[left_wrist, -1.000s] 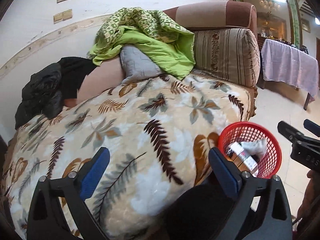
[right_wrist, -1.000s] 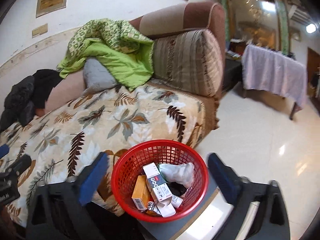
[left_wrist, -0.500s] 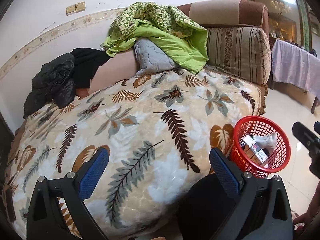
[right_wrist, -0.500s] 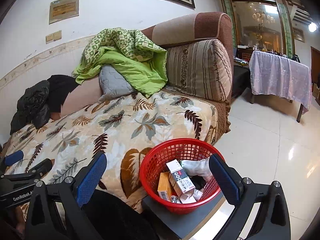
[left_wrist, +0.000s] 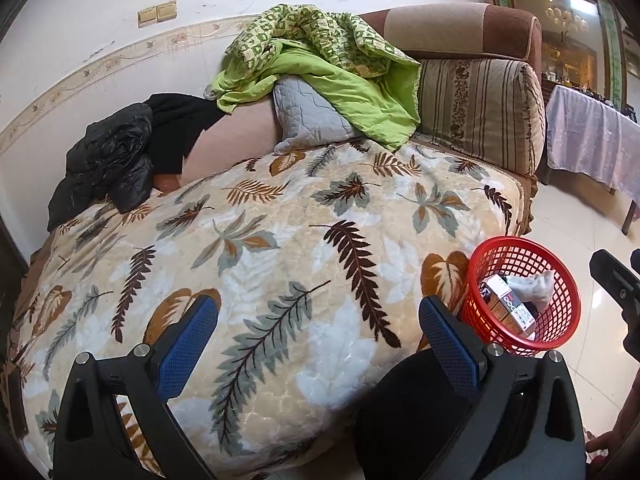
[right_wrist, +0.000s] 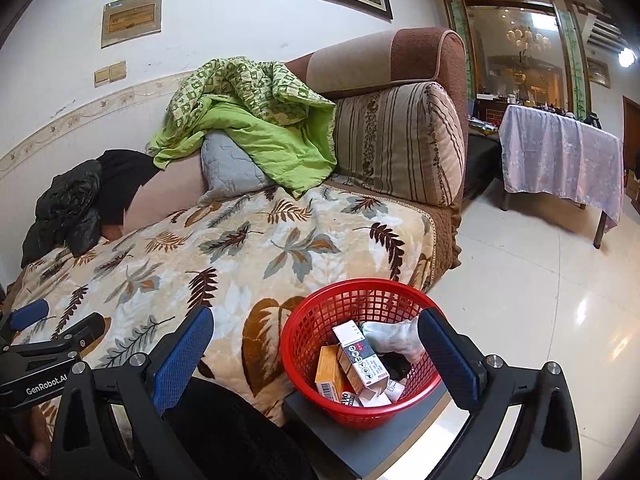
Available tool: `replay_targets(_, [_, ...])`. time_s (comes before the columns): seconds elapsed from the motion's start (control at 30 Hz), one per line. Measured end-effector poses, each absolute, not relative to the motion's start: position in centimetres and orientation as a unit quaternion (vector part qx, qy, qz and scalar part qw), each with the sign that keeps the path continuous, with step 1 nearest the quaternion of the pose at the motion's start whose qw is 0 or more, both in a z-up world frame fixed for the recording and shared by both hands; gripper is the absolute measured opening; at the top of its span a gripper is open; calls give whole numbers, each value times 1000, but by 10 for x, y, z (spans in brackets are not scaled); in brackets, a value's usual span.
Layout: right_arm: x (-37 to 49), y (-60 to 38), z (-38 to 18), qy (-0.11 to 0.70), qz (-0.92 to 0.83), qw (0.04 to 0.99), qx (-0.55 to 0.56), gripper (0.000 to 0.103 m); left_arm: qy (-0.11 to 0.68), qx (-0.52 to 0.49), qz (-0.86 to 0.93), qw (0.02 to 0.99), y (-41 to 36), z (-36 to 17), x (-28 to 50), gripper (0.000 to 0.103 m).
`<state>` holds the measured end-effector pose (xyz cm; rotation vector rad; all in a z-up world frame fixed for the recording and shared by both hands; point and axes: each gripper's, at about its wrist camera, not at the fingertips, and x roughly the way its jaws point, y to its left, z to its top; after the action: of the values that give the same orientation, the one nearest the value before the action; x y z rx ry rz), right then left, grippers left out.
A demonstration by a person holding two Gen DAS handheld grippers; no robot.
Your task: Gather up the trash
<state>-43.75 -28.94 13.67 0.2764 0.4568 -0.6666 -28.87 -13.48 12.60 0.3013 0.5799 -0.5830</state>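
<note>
Both grippers, the left gripper [left_wrist: 318, 328] and the right gripper [right_wrist: 316, 338], were held with jaws spread wide and nothing gripped. Just beyond the right jaws, the red basket [right_wrist: 296, 344] was seen on a small grey stand [right_wrist: 380, 444] beside the sofa, with cartons [right_wrist: 360, 354] and a crumpled white wad [right_wrist: 394, 336] already collected in it. Farther off, no loose trash could be made out on the leaf-patterned blanket [left_wrist: 280, 248], so the sofa would best be scanned slowly, including the green quilt [left_wrist: 340, 76] and black jacket [left_wrist: 108, 152], before anything is reached for.
</note>
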Motion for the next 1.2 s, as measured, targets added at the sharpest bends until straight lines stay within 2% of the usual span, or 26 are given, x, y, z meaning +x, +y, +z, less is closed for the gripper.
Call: replay_targets(1.2, [-441, -291, 136, 225, -318, 909, 149, 103, 279, 150, -279, 906, -136, 125, -298, 100])
